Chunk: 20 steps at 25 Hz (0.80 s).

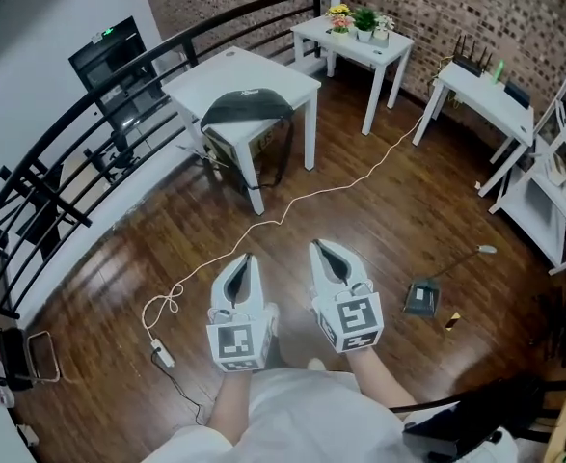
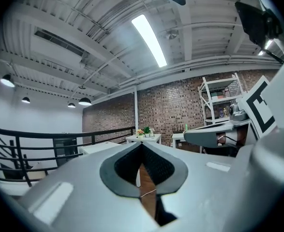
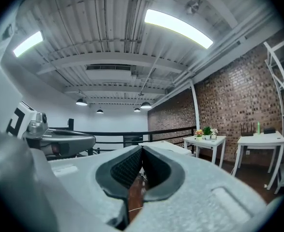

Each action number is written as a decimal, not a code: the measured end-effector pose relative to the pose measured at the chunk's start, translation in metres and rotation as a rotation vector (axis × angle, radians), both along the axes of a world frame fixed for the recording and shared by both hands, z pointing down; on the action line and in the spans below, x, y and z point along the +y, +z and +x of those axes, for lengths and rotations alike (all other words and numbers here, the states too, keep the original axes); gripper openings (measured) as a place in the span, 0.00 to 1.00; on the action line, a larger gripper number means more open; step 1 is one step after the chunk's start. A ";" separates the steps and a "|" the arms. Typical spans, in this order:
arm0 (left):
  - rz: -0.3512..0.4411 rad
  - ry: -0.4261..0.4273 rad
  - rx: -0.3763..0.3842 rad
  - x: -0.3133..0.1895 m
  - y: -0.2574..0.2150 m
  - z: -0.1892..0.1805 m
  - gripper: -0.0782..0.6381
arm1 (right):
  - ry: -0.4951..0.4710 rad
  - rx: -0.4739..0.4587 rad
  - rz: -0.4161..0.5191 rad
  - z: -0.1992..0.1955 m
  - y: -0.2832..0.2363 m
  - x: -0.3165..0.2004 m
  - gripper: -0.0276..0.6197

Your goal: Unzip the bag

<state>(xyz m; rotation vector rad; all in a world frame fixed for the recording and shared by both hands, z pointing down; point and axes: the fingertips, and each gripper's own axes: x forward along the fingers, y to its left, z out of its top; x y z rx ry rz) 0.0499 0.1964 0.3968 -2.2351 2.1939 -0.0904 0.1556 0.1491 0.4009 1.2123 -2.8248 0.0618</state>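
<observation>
A dark bag [image 1: 241,110] hangs over the near edge of a white table [image 1: 239,71] across the room. My left gripper [image 1: 247,259] and right gripper [image 1: 322,248] are held side by side, low in the head view, well short of that table. Both have their jaws closed together with nothing between them. In the left gripper view the left gripper [image 2: 142,144] points level across the room, and the right gripper [image 3: 142,148] does the same in the right gripper view. The bag's zip is too far off to make out.
A white cable [image 1: 292,201] runs over the wooden floor between me and the table, ending at a plug [image 1: 163,357]. A black railing [image 1: 61,152] lines the left. A small table with plants [image 1: 355,39], a white desk [image 1: 483,95] and shelving [image 1: 552,201] stand at the right; a dark device [image 1: 422,299] lies on the floor.
</observation>
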 end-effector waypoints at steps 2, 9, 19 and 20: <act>0.002 0.016 0.005 -0.027 0.002 -0.018 0.13 | 0.016 0.011 0.000 -0.018 0.001 -0.028 0.03; 0.063 0.056 0.006 -0.135 -0.017 -0.112 0.13 | 0.037 0.029 0.062 -0.116 -0.014 -0.128 0.03; 0.007 0.104 0.073 -0.248 0.005 -0.184 0.13 | 0.085 0.093 0.012 -0.177 0.010 -0.236 0.03; -0.001 0.110 0.074 -0.261 0.010 -0.186 0.13 | 0.093 0.095 0.008 -0.177 0.012 -0.249 0.03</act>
